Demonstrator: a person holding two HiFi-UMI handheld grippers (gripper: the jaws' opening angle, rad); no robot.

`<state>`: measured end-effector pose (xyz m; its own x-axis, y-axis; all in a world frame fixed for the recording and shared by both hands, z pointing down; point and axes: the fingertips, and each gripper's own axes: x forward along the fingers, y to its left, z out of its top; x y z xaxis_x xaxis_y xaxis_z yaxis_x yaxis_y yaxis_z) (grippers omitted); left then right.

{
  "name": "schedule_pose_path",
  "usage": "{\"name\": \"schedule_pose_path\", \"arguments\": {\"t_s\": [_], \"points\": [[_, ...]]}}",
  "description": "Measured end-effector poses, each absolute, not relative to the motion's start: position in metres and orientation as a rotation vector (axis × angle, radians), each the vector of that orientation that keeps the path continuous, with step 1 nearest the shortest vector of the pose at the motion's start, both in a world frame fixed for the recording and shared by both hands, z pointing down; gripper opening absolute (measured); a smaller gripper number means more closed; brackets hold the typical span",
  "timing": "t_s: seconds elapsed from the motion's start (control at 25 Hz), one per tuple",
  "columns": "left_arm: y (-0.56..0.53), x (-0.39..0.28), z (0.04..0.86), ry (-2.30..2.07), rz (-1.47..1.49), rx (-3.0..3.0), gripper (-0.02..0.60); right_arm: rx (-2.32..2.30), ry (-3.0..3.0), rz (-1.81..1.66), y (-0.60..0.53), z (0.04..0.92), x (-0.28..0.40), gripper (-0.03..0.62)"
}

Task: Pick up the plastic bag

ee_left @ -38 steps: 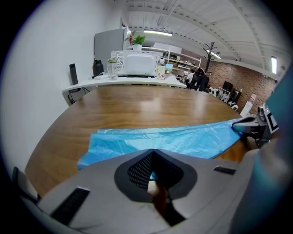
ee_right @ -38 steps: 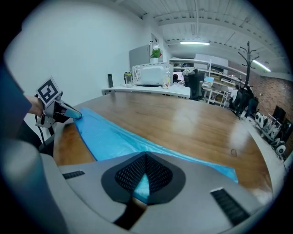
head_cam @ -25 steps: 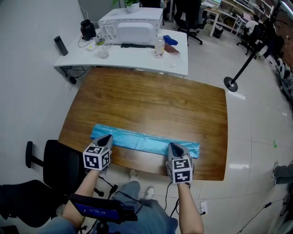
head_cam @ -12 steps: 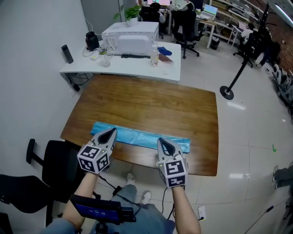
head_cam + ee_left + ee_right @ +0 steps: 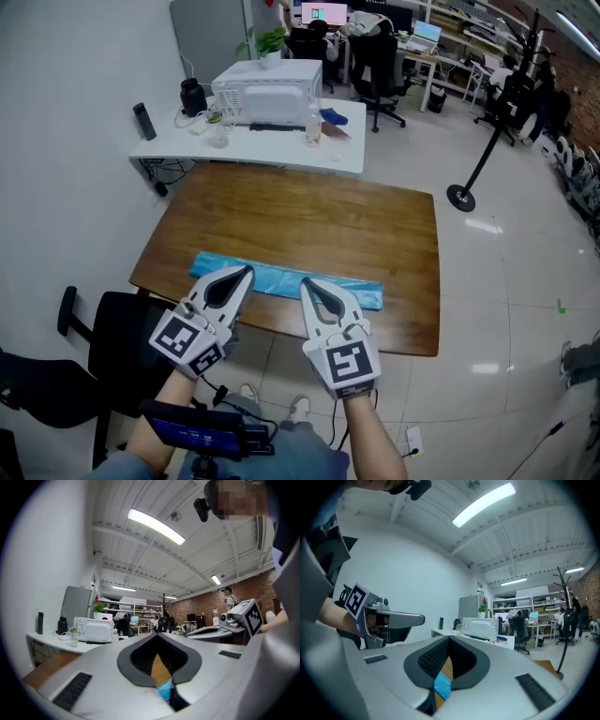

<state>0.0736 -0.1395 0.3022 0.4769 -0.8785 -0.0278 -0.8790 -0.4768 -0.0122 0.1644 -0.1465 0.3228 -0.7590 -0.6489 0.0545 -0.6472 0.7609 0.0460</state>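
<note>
The plastic bag (image 5: 281,278) is a long light-blue strip lying flat across the wooden table (image 5: 300,211), close to its near edge. Both grippers hang in the air above that edge and point level. My left gripper (image 5: 246,271) is shut and empty, its tip over the bag's left part. Beside it, my right gripper (image 5: 307,282) is shut and empty too, over the bag's middle. In the left gripper view a sliver of the bag (image 5: 165,688) shows below the closed jaws. In the right gripper view the bag (image 5: 443,686) shows the same way.
A white desk (image 5: 347,150) with a white microwave-like box (image 5: 267,84), a bottle and small items stands behind the table. A black chair (image 5: 117,328) sits at the left near the person. A black stand base (image 5: 459,197) is on the floor at the right.
Both grippers have lifted up off the bag's ends and tipped toward level, drawing closer together. The bag stays flat on the table.
</note>
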Motion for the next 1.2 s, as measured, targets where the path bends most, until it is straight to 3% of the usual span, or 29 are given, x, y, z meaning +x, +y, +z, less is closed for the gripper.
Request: {"name": "schedule_pose_path", "arguments": {"t_s": [0.36, 1.2], "points": [[-0.129, 0.063, 0.282, 1.467, 0.083, -2.712, 0.011, 1.152, -2.935, -0.129, -0.128, 0.277, 0.134, 0.0], [-0.106, 0.048, 0.289, 1.437, 0.132, -2.748, 0.011, 1.17, -2.907, -0.136, -0.1, 0.273, 0.111, 0.0]]}}
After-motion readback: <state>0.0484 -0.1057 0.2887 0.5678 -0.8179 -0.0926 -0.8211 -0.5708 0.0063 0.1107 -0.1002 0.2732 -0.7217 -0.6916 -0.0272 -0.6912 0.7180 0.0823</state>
